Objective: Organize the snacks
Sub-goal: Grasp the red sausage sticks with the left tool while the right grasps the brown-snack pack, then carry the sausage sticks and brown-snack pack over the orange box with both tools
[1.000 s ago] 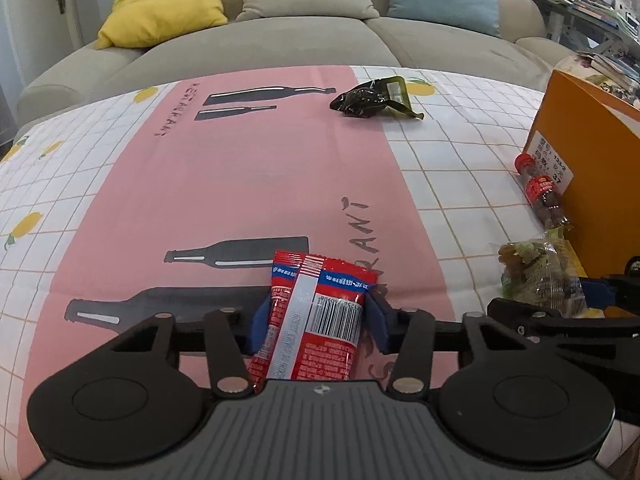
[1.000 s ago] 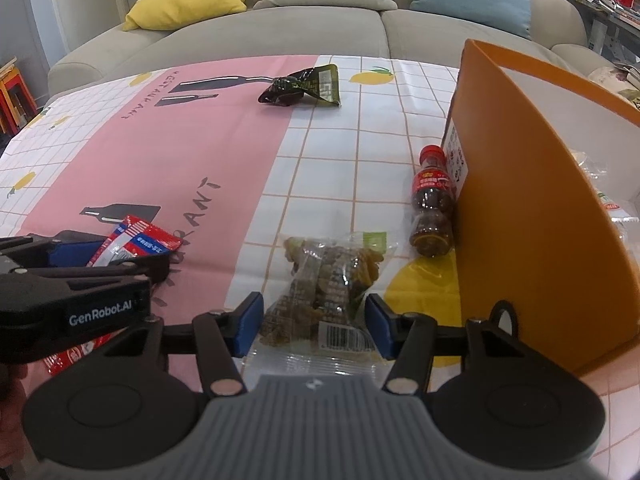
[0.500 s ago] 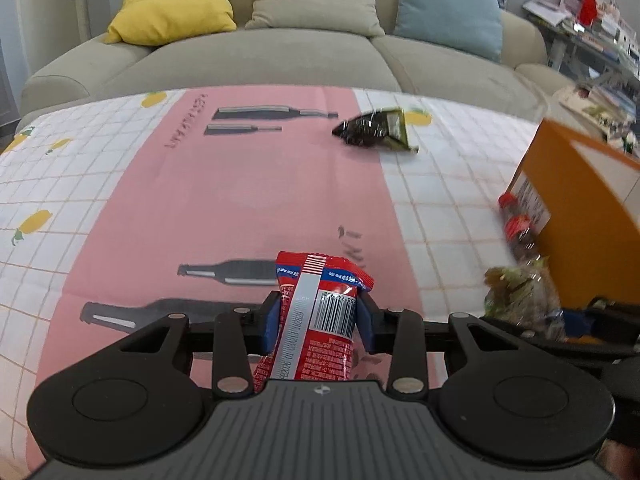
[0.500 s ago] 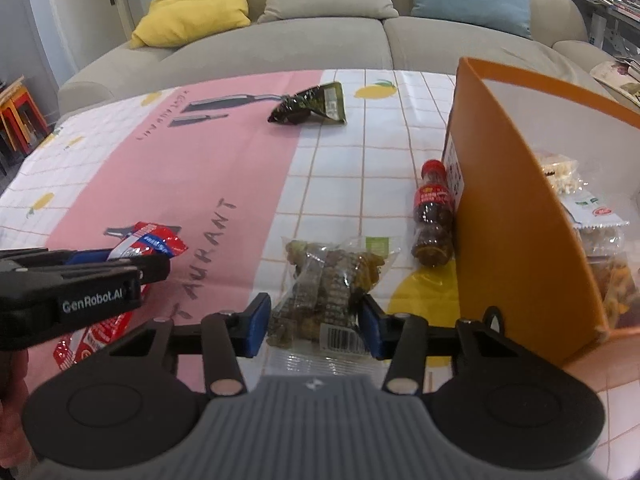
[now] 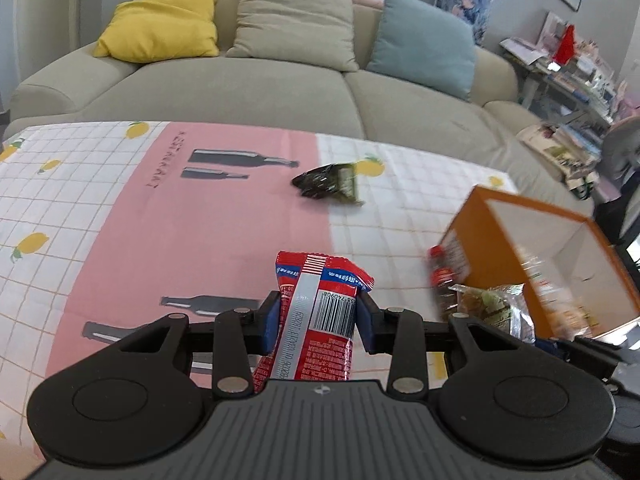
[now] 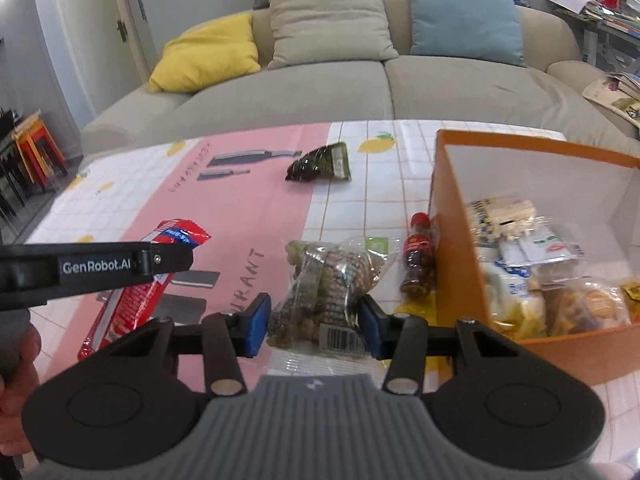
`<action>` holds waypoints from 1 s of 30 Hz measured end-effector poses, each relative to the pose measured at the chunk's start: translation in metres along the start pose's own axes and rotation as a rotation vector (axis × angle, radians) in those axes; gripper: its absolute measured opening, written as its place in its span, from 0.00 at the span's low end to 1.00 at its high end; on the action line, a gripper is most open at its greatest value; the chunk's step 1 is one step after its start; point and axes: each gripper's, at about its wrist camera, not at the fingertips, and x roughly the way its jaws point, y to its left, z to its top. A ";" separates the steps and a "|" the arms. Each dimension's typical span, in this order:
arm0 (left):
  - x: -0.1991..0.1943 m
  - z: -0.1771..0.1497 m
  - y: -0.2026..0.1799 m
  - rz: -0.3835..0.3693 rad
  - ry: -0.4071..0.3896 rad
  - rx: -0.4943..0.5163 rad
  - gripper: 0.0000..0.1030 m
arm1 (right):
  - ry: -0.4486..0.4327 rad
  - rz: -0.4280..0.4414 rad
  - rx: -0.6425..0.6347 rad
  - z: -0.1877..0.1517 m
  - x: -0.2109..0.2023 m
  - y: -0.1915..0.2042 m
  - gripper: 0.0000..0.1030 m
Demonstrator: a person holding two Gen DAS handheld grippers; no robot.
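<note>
My left gripper [image 5: 318, 320] is shut on a red snack packet [image 5: 316, 312] and holds it above the table; the packet also shows in the right wrist view [image 6: 140, 288]. My right gripper [image 6: 314, 326] is shut on a clear bag of brown-green snacks [image 6: 328, 280], lifted over the tablecloth. An orange box [image 6: 460, 248] at the right holds several snack bags. A small red-capped bottle [image 6: 418, 264] stands against the box's left wall. A dark green packet [image 6: 320, 164] lies farther back on the table.
The table carries a pink and white checked cloth [image 5: 160, 220]. A beige sofa [image 5: 280, 80] with yellow, beige and blue cushions stands behind it. A cluttered shelf [image 5: 568, 68] is at the far right. Coloured stools [image 6: 32, 148] stand at the left.
Both grippers have closed on their packets and risen from the table. The views have lifted and the orange box's inside has come into sight.
</note>
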 end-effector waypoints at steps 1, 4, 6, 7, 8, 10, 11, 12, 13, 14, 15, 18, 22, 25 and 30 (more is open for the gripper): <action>-0.004 0.002 -0.004 -0.011 -0.005 0.003 0.42 | -0.008 -0.001 0.005 0.001 -0.006 -0.002 0.45; -0.014 0.009 -0.016 -0.054 -0.013 0.002 0.42 | -0.031 0.001 0.016 0.004 -0.025 -0.009 0.45; -0.019 0.012 -0.024 -0.081 -0.014 0.000 0.42 | -0.044 -0.003 0.018 0.006 -0.036 -0.013 0.45; -0.022 0.014 -0.028 -0.091 -0.017 0.005 0.42 | -0.048 -0.005 0.017 0.007 -0.041 -0.015 0.45; -0.023 0.015 -0.032 -0.098 -0.019 0.008 0.42 | -0.053 -0.007 0.016 0.008 -0.047 -0.017 0.45; -0.026 0.018 -0.040 -0.120 -0.021 0.013 0.42 | -0.061 -0.014 0.011 0.009 -0.056 -0.021 0.45; -0.027 0.019 -0.044 -0.133 -0.022 0.016 0.42 | -0.064 -0.020 0.007 0.009 -0.060 -0.023 0.45; -0.028 0.020 -0.049 -0.147 -0.021 0.023 0.42 | -0.069 -0.026 0.003 0.009 -0.065 -0.026 0.45; -0.029 0.020 -0.053 -0.157 -0.020 0.027 0.42 | -0.074 -0.031 0.001 0.009 -0.069 -0.029 0.44; -0.029 0.020 -0.057 -0.167 -0.019 0.033 0.42 | -0.076 -0.035 -0.002 0.009 -0.073 -0.031 0.44; -0.028 0.021 -0.060 -0.175 -0.016 0.038 0.42 | -0.079 -0.039 -0.005 0.011 -0.076 -0.034 0.44; -0.024 0.026 -0.074 -0.230 0.009 0.043 0.42 | -0.088 -0.059 -0.018 0.014 -0.085 -0.044 0.44; -0.015 0.034 -0.098 -0.285 0.037 0.082 0.42 | -0.074 -0.054 0.009 0.022 -0.091 -0.065 0.44; -0.003 0.042 -0.116 -0.336 0.080 0.083 0.42 | -0.046 -0.050 0.018 0.030 -0.092 -0.083 0.44; 0.014 0.062 -0.143 -0.409 0.116 0.106 0.42 | -0.024 -0.070 0.016 0.048 -0.096 -0.117 0.44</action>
